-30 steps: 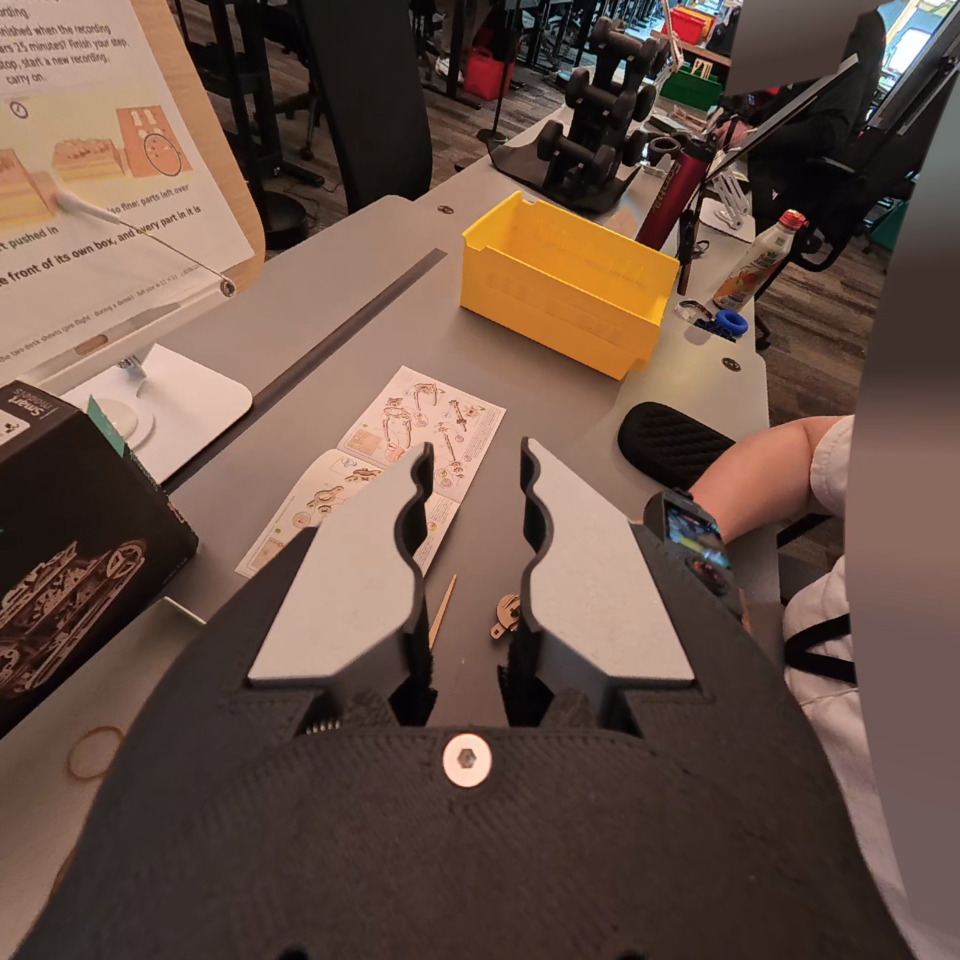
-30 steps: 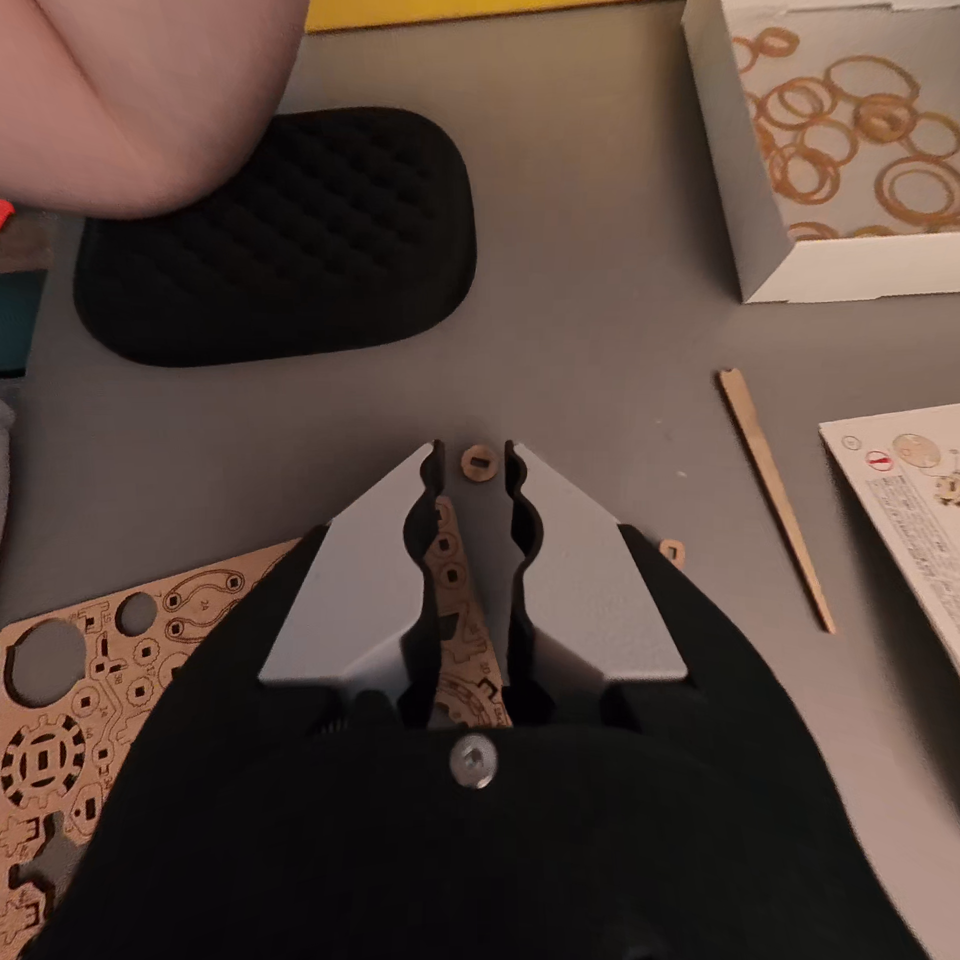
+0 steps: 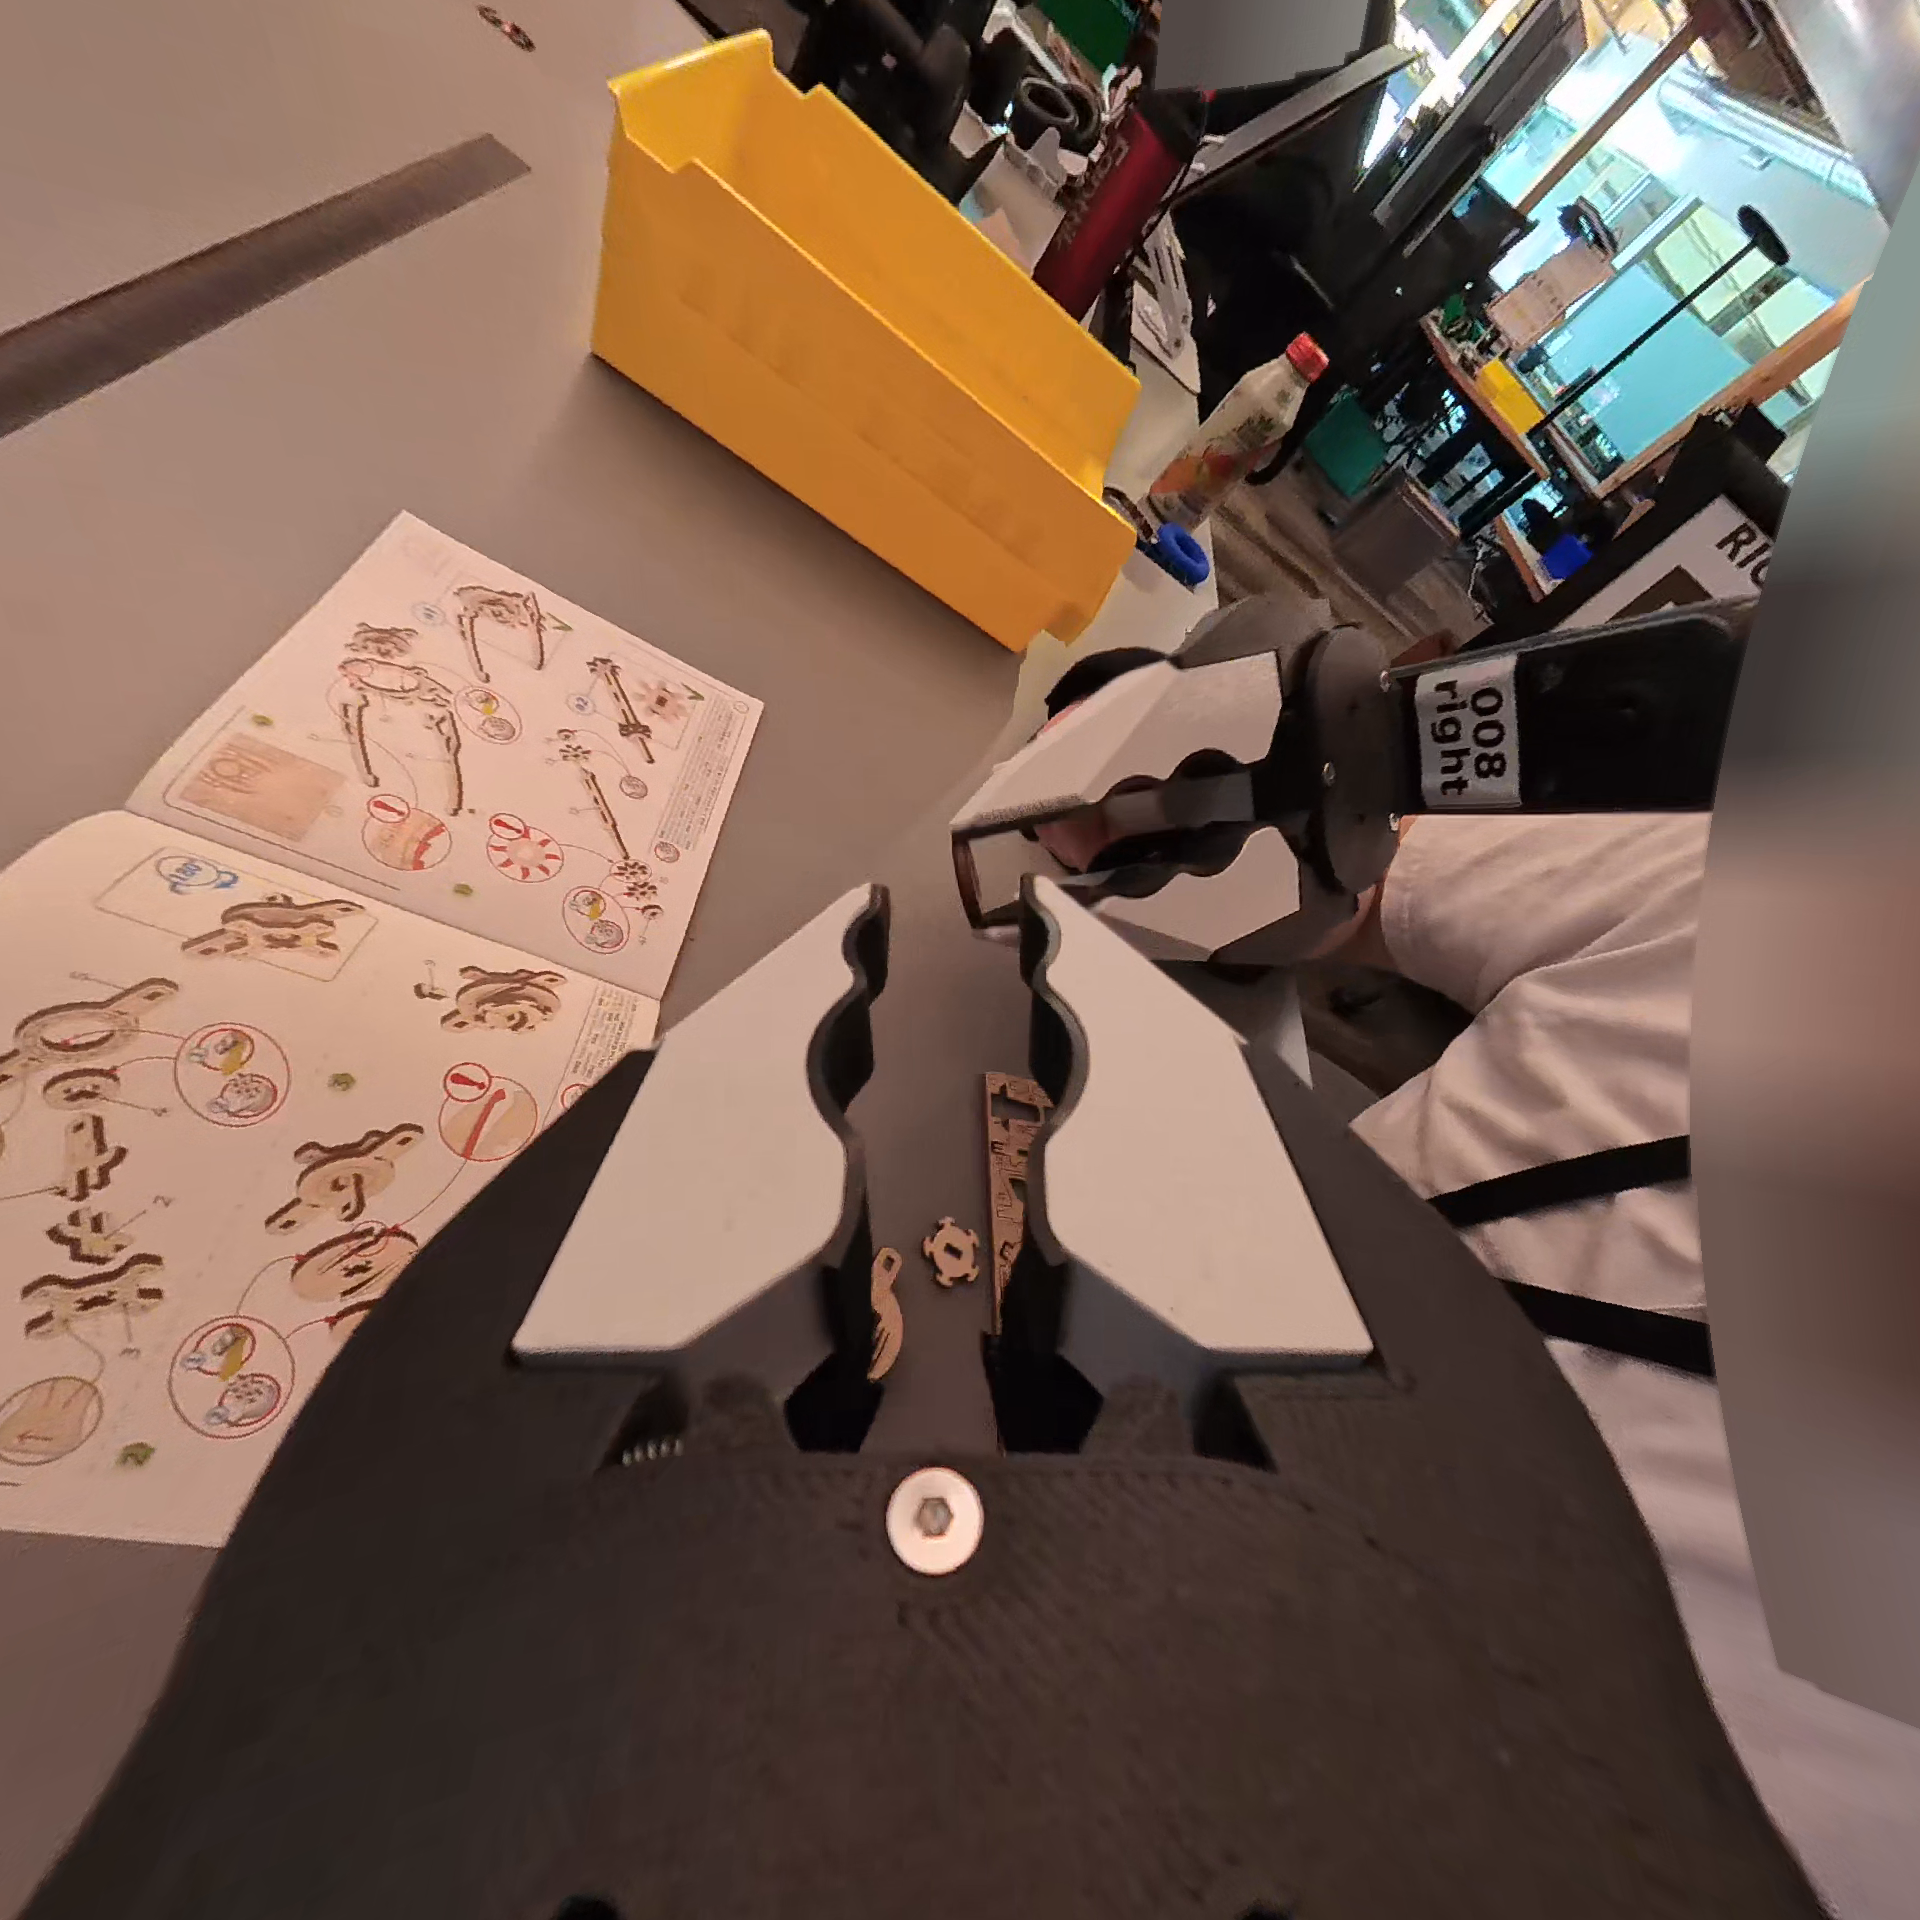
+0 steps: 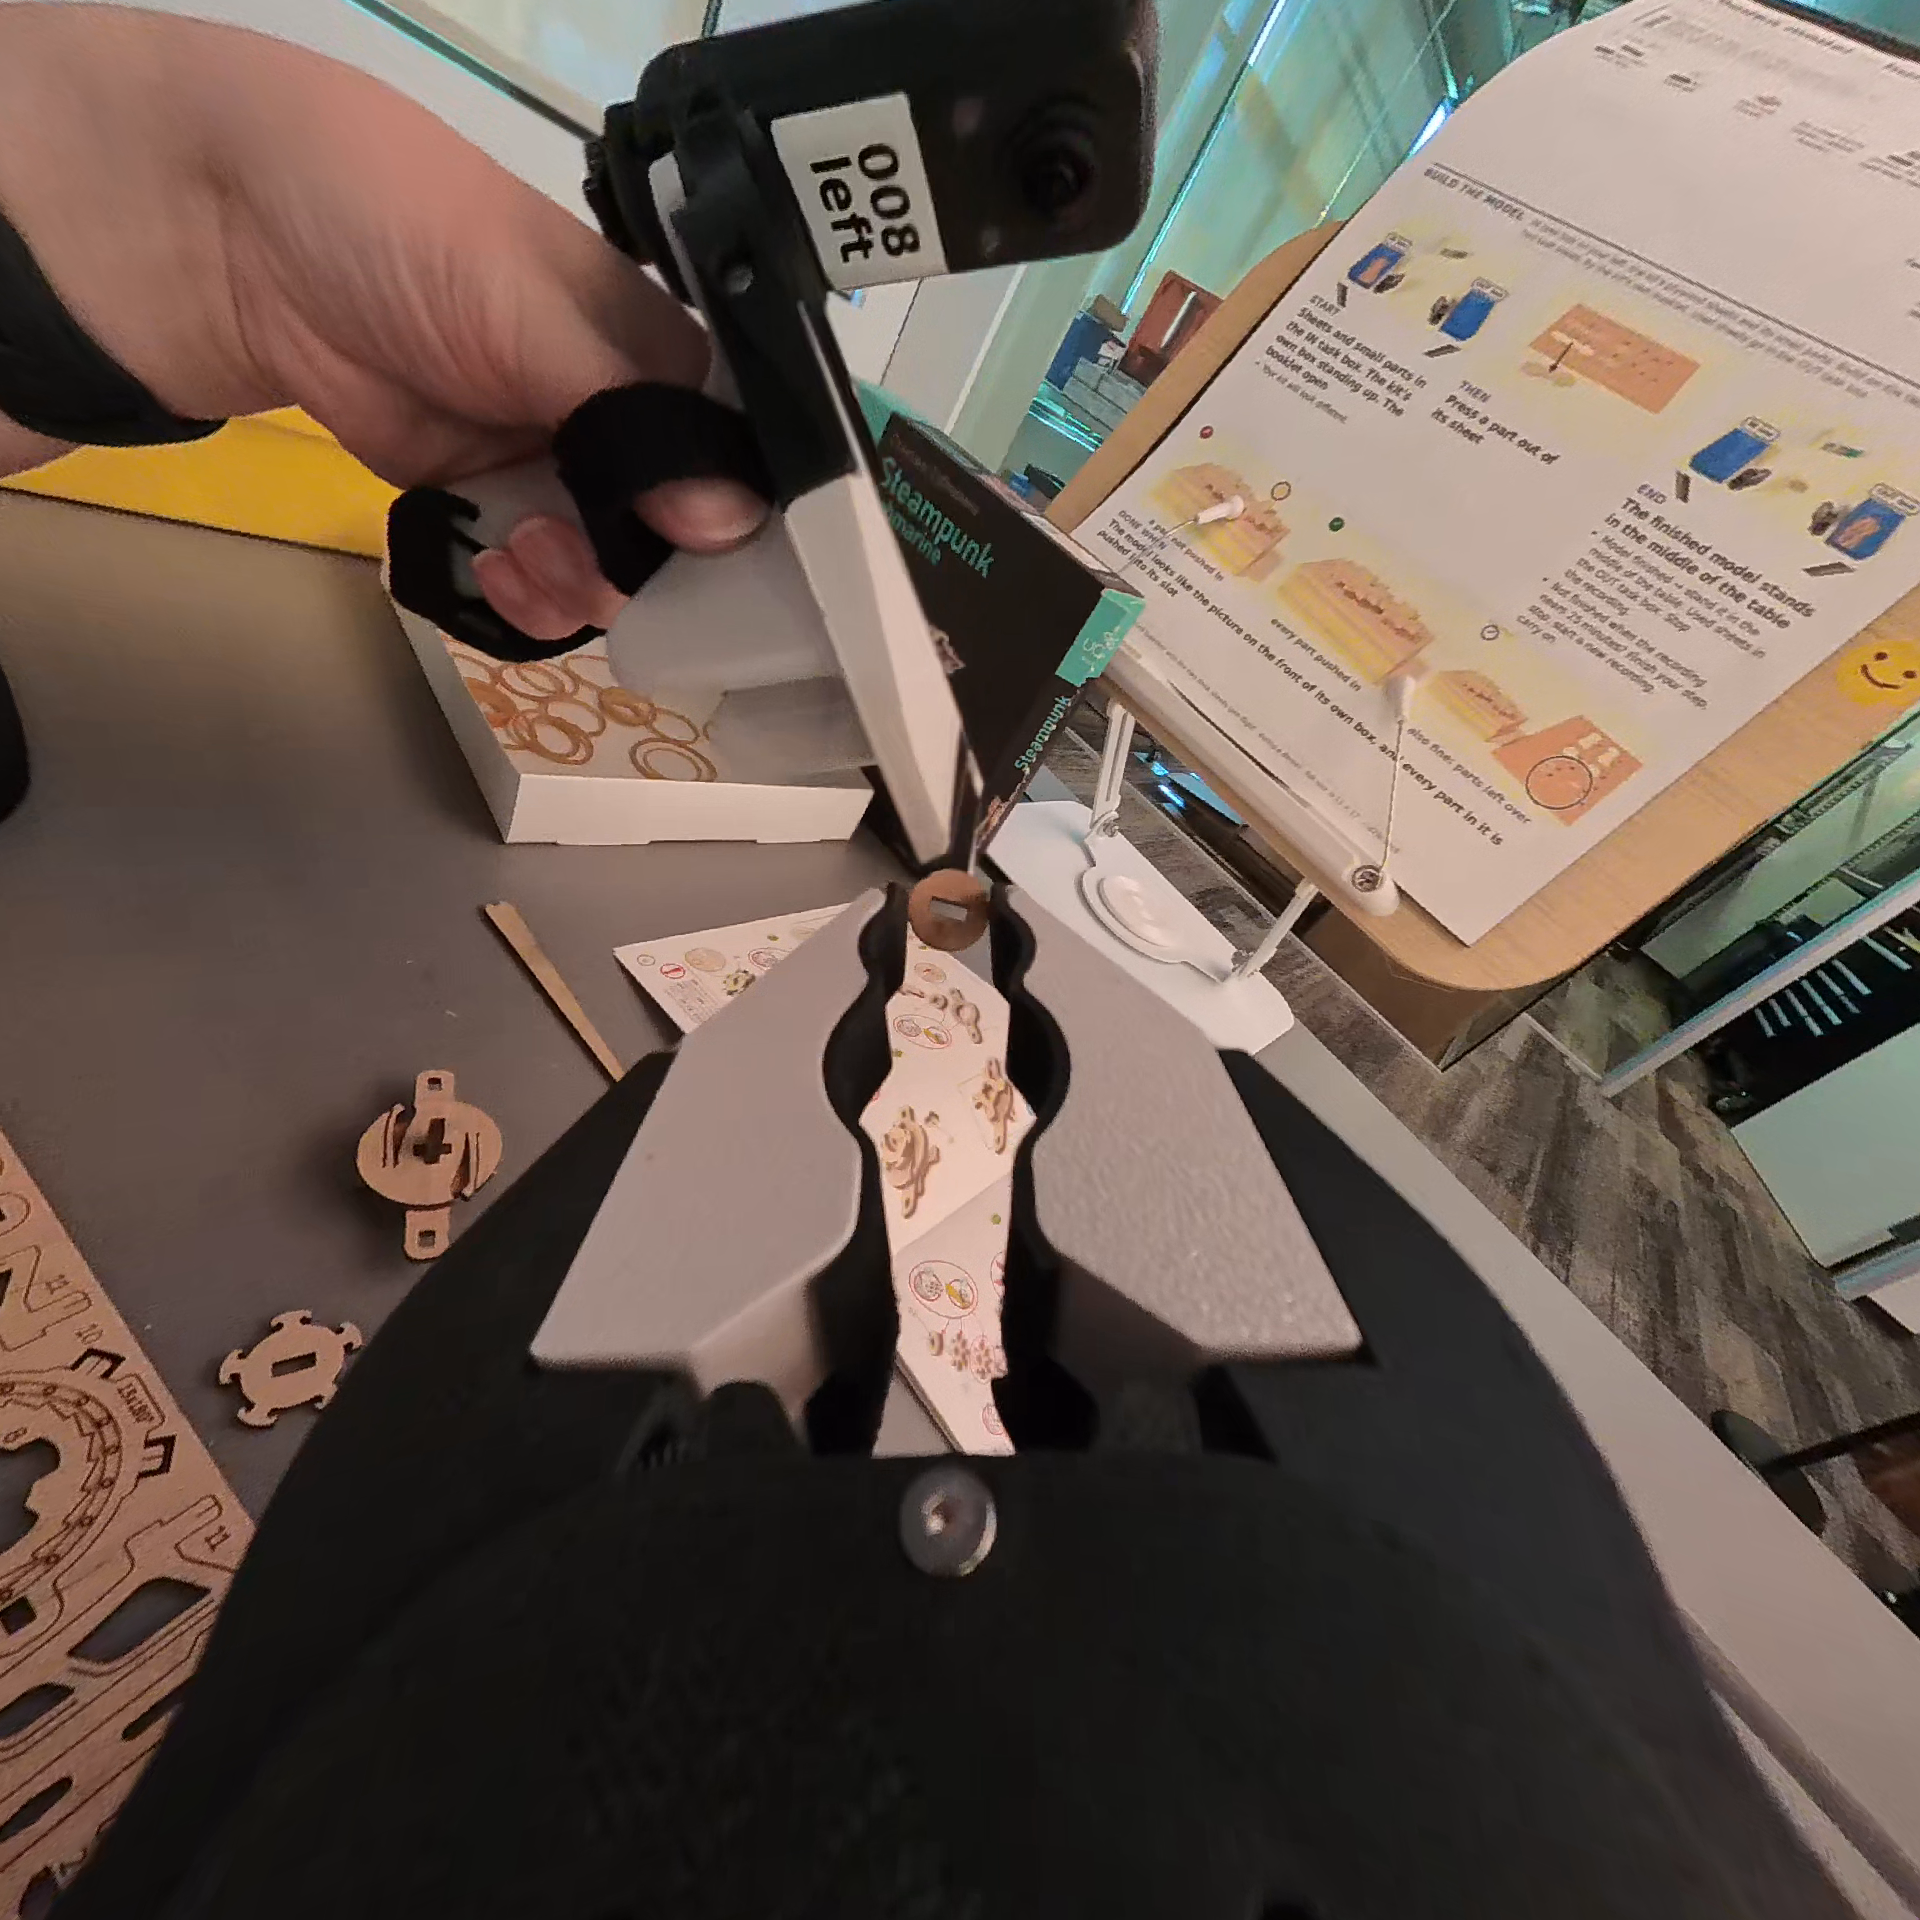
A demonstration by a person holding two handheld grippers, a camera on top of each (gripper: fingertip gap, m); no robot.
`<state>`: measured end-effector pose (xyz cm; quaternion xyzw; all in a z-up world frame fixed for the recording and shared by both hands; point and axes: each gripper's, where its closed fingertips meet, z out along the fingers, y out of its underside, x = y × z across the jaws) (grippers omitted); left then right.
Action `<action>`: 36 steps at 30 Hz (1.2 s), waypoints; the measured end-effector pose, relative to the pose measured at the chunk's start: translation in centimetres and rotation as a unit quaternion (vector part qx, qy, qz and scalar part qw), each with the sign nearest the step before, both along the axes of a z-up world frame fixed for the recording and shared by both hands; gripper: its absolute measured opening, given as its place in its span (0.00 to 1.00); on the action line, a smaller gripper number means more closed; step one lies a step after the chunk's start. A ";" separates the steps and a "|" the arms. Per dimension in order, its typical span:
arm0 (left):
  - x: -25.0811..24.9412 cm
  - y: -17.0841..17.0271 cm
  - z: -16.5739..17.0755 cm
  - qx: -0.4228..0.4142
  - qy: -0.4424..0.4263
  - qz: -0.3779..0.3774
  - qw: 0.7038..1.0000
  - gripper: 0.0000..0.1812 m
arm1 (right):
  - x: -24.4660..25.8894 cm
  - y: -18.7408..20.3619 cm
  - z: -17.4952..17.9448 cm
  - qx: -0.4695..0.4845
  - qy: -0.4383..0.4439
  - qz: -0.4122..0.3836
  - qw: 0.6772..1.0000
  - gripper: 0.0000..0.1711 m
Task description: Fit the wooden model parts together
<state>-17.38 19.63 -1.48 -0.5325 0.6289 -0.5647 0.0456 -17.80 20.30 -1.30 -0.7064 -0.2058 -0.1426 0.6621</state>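
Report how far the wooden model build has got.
Done: one small sub-assembly stands slotted together on the table.
In hand: the right gripper pinches a round slotted disc; the left gripper is open and empty.
Left: a loose cog piece and most of the part sheet remain unused.

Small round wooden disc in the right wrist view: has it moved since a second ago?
Yes. The disc lay flat on the grey table; now the right hand-held gripper pinches it, lifted off the table toward the left hand-held gripper.
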 end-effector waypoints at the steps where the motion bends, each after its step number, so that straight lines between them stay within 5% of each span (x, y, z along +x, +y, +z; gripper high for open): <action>1: 0.0 -0.2 -0.1 0.001 0.002 -0.003 1.000 0.13 | 0.1 0.0 0.0 0.000 0.003 -0.001 1.000 0.09; 10: 0.0 -0.8 -0.2 -0.009 -0.002 -0.021 1.000 0.00 | -0.1 -0.1 0.2 0.004 0.007 0.007 1.000 0.09; 14: -1.5 -1.0 -0.8 -0.001 0.028 -0.061 0.998 0.00 | -1.6 -0.5 -0.5 -0.026 -0.028 0.109 0.993 0.18; 19: -4.5 -1.3 -3.5 0.013 0.131 -0.127 0.983 0.00 | -4.1 -2.1 -3.5 -0.073 -0.105 0.221 0.967 0.16; 36: -7.2 -3.3 -5.8 0.021 0.207 -0.215 0.954 0.00 | -7.3 -2.8 -5.6 -0.114 -0.108 0.266 0.951 0.10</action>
